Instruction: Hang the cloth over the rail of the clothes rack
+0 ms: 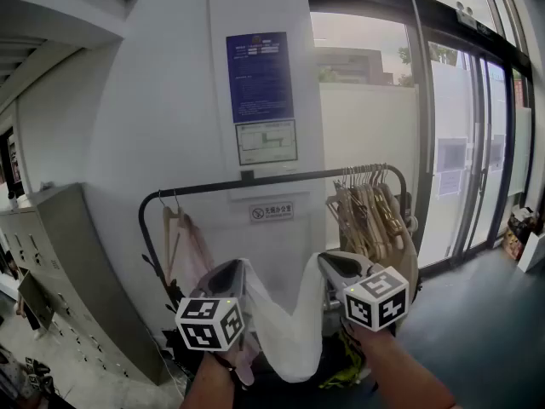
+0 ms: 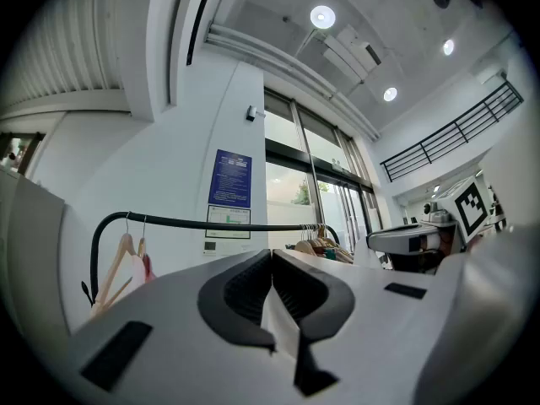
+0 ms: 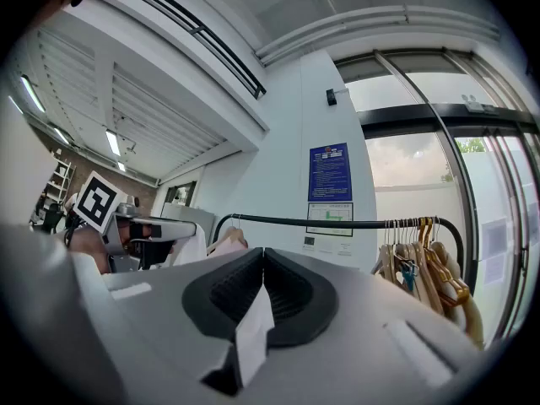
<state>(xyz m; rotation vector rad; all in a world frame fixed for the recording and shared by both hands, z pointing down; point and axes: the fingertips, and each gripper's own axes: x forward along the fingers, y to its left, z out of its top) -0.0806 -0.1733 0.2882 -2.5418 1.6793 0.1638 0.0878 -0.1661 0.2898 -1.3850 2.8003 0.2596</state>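
A white cloth point(image 1: 285, 331) sags in a loop between my two grippers, below the black rail point(image 1: 272, 178) of the clothes rack. My left gripper point(image 1: 242, 267) is shut on the cloth's left edge, and a strip of the cloth point(image 2: 283, 332) shows pinched between its jaws. My right gripper point(image 1: 326, 262) is shut on the right edge, with a fold of the cloth point(image 3: 251, 332) between its jaws. The rail point(image 2: 219, 224) runs straight ahead and slightly above in the left gripper view. In the right gripper view the rail point(image 3: 337, 222) lies ahead at jaw height.
Several wooden hangers point(image 1: 370, 207) crowd the rail's right end, and a hanger with a pink garment point(image 1: 189, 245) hangs at its left end. Grey lockers point(image 1: 72, 279) stand to the left. Glass doors point(image 1: 464, 143) are on the right. A blue notice point(image 1: 259, 77) is on the wall behind.
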